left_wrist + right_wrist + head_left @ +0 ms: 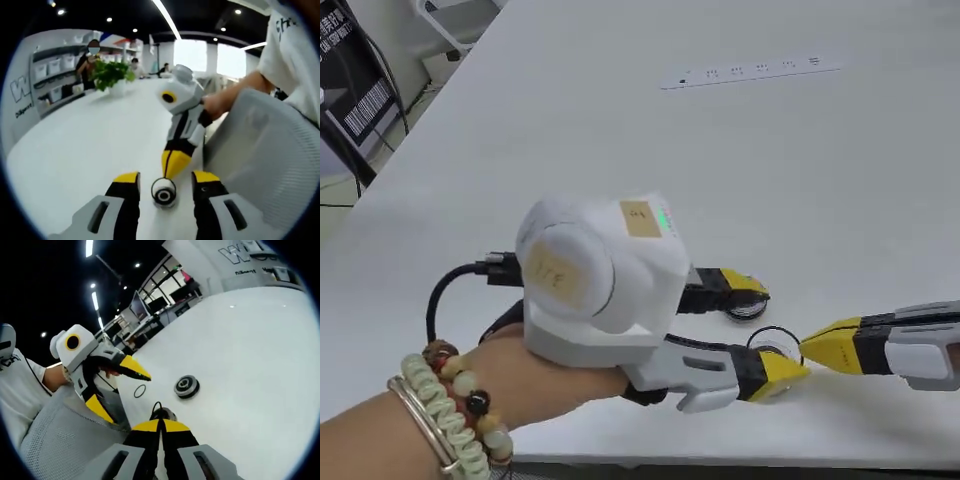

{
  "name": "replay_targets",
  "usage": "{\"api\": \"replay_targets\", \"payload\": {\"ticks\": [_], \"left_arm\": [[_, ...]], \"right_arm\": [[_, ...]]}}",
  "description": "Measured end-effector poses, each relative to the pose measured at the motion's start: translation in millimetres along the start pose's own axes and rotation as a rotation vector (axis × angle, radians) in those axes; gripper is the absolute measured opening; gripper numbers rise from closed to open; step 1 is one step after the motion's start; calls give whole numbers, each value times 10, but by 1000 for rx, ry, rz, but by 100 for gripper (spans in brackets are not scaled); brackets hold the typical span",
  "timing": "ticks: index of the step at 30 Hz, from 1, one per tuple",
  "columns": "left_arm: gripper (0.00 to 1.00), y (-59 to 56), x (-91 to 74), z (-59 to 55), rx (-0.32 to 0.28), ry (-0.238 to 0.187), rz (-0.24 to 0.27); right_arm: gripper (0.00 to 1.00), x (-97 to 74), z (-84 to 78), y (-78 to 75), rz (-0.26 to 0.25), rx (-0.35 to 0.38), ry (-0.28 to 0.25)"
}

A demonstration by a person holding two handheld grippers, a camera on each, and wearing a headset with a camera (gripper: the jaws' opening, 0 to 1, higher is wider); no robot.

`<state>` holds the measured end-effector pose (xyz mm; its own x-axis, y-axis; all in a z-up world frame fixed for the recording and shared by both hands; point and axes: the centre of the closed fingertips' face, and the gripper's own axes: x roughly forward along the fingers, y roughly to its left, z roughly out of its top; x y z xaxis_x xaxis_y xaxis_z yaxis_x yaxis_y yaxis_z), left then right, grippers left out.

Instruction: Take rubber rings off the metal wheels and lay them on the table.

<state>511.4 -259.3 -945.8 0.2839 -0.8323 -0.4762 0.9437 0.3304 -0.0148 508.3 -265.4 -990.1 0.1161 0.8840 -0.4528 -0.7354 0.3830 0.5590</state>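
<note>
Surroundings: white table (620, 140) under both grippers. The grey mesh chair back (260, 150) stands close on the right of the left gripper (165, 177). A white power strip (750, 72) lies well beyond both grippers, and a green potted plant (112, 75) sits far ahead of the left one. The person's hand (540, 380), with bead bracelets (450, 410) at the wrist, holds the left gripper's white body, which covers part of the table in the head view.

Left gripper: jaws apart, one on each side of a small round metal wheel (164, 191), with a gap on both sides.

Right gripper (160, 422): jaws together, clamped on a thin black rubber ring (157, 405) at that wheel, which sits just ahead of its tips. It meets the left gripper head-on, tips between the left jaws.

Count:
- Metal wheels: two. The second wheel (186, 386), dark-rimmed, lies ahead and right of the right gripper.
- Loose black ring (140, 390): one, flat on the table ahead-left of the right gripper.
- Grippers: two.
</note>
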Motion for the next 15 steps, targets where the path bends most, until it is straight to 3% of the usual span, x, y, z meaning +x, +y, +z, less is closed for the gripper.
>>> {"api": "replay_targets", "payload": {"ticks": [5, 8, 12, 15], "left_arm": [[54, -17, -147, 195, 15, -47, -15], [57, -26, -248, 238, 16, -52, -17], [61, -17, -398, 213, 31, -31, -3], [60, 42, -530, 74, 98, 46, 35]], "right_arm": [[0, -116, -50, 67, -10, -15, 7], [0, -186, -66, 89, -21, -21, 10], [0, -276, -33, 121, -33, -28, -5], [0, -331, 1, 109, -54, -36, -15]]}}
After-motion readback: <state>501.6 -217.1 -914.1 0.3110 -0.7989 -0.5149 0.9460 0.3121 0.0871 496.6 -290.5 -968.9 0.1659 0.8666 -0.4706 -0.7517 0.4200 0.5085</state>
